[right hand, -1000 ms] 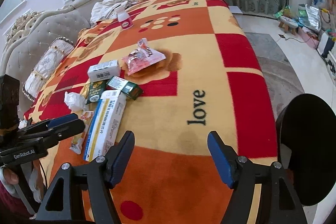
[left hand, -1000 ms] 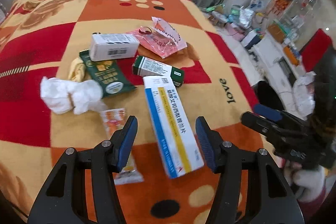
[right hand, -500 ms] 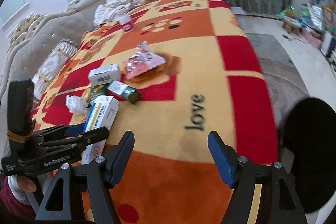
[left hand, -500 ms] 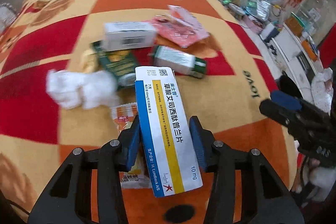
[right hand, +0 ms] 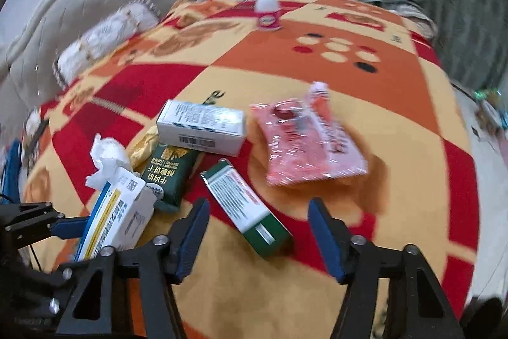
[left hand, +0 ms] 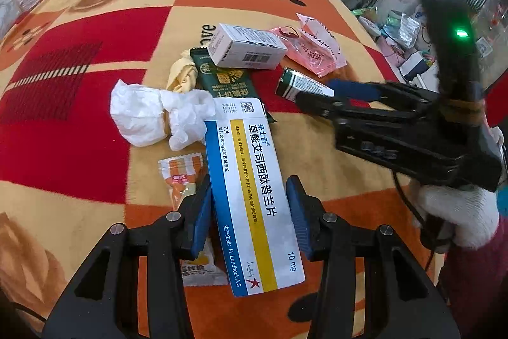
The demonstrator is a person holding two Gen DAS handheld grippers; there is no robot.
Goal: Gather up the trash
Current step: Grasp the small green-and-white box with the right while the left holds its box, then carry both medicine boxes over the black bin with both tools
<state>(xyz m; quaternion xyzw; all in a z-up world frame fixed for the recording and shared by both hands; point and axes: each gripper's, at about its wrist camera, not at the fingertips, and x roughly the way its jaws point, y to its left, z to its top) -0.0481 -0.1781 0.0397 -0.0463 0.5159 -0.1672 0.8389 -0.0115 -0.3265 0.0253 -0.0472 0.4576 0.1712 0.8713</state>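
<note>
Orange, red and cream blanket covers the bed, bare toward its right edge and near side. The left hand-held gripper is closed on the white, blue-and-yellow medicine box, its far end beside the crumpled tissue. The right hand-held gripper hangs wide open and holds nothing, its fingers straddling the green-and-white box. Behind lie a white carton, a dark green packet and a pink wrapper, close together.
</note>
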